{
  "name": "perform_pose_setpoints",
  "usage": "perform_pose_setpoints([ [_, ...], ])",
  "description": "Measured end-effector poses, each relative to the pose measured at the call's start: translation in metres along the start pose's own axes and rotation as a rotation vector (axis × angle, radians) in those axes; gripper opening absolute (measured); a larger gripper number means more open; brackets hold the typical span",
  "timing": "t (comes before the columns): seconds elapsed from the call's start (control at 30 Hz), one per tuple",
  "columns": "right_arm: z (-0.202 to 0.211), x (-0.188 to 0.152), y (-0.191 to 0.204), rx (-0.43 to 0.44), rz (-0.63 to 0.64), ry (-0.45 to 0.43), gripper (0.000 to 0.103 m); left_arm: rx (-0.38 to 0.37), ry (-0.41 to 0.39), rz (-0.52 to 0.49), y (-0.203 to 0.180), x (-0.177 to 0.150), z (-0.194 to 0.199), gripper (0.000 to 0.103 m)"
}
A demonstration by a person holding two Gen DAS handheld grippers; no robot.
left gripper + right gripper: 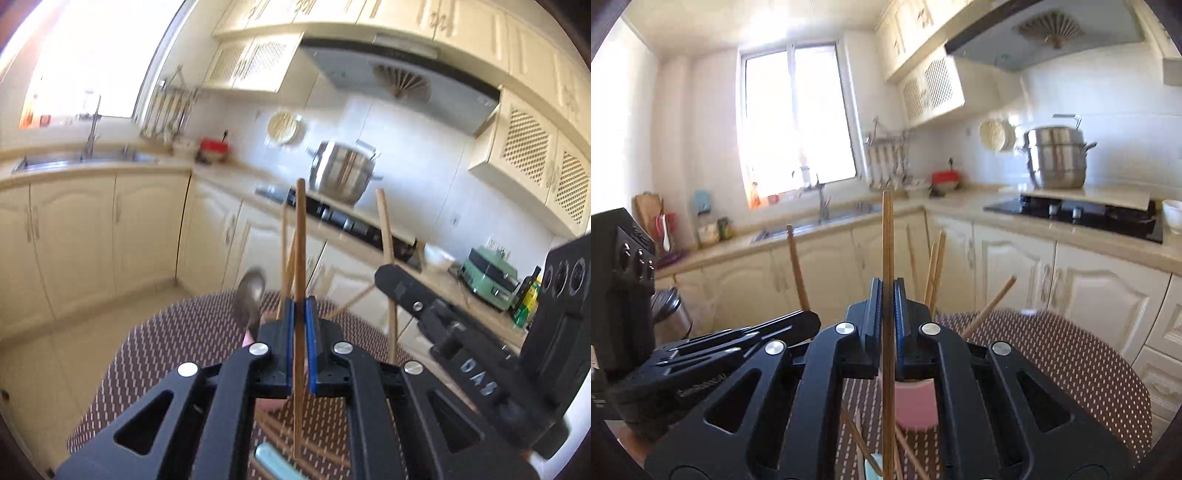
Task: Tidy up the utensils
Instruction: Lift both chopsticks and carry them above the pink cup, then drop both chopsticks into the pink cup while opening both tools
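Between the blue pads of your left gripper (300, 314) a single wooden chopstick (300, 258) stands nearly upright, the jaws closed tight on it, its top rising well above the fingertips and its lower end running down below them. Your right gripper (888, 295) is likewise clamped on a second chopstick (887, 243), held upright in the narrow slit between its black jaws. Just beneath and slightly beyond your right gripper sits a pink cup (916, 406) on the bench (1071, 354), which is covered with a brown dotted mat; from the left wrist view only a sliver of that cup shows under the jaws. More chopsticks (934, 266) lean out of the cup just beyond your right fingertips, one slanting off to the right, and a spoon (251, 291) shows, blurred, just left of your left fingertips. Loose chopsticks (857, 432) lie crossed on the mat directly below your right gripper, beside a pale blue-green object that is too cropped to identify. The two grippers sit close together: in the left wrist view your right gripper appears just to the right, its chopstick tilted. Farther ahead, well apart from both grippers, cream cabinets (1008, 266) run along the kitchen, with a black hob (1078, 214), a steel steamer pot (1056, 155) and a sink (820, 221) under the window.
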State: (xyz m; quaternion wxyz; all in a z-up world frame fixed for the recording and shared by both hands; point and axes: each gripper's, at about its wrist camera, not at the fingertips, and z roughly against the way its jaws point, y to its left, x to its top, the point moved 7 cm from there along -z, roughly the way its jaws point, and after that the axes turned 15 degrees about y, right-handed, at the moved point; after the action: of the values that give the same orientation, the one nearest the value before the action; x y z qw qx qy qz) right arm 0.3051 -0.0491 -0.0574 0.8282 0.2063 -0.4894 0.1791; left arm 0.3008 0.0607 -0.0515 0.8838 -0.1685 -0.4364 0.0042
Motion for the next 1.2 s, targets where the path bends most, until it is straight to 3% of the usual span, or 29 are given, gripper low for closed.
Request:
perform_pose_setpoints([
  [0.27,0.007,0.046,-0.027,-0.063,-0.06,-0.273,0.007,0.036,-0.142,-0.049,-0.022,0.05,0.019,0.006],
  [0.47,-0.002,0.071,-0.04,-0.084,-0.099,-0.367,0.007,0.039,-0.224,-0.052,-0.023,0.07,0.024,0.006],
  [0.57,-0.009,0.075,-0.04,-0.089,-0.101,-0.387,0.007,0.069,-0.229,-0.067,-0.021,0.074,0.015,0.006],
  [0.77,-0.025,0.07,-0.037,-0.109,-0.091,-0.391,0.007,0.06,-0.189,-0.05,-0.008,0.069,-0.014,0.006],
  [1.0,-0.038,0.057,-0.038,-0.124,-0.085,-0.353,0.007,0.045,-0.078,-0.016,0.007,0.053,-0.052,0.007],
  [1.13,-0.036,0.049,-0.035,-0.136,-0.064,-0.329,0.007,0.045,-0.075,0.003,0.014,0.047,-0.053,0.032],
  [1.2,-0.034,0.047,-0.036,-0.141,-0.064,-0.319,0.007,0.061,-0.08,-0.001,0.016,0.045,-0.05,0.032],
])
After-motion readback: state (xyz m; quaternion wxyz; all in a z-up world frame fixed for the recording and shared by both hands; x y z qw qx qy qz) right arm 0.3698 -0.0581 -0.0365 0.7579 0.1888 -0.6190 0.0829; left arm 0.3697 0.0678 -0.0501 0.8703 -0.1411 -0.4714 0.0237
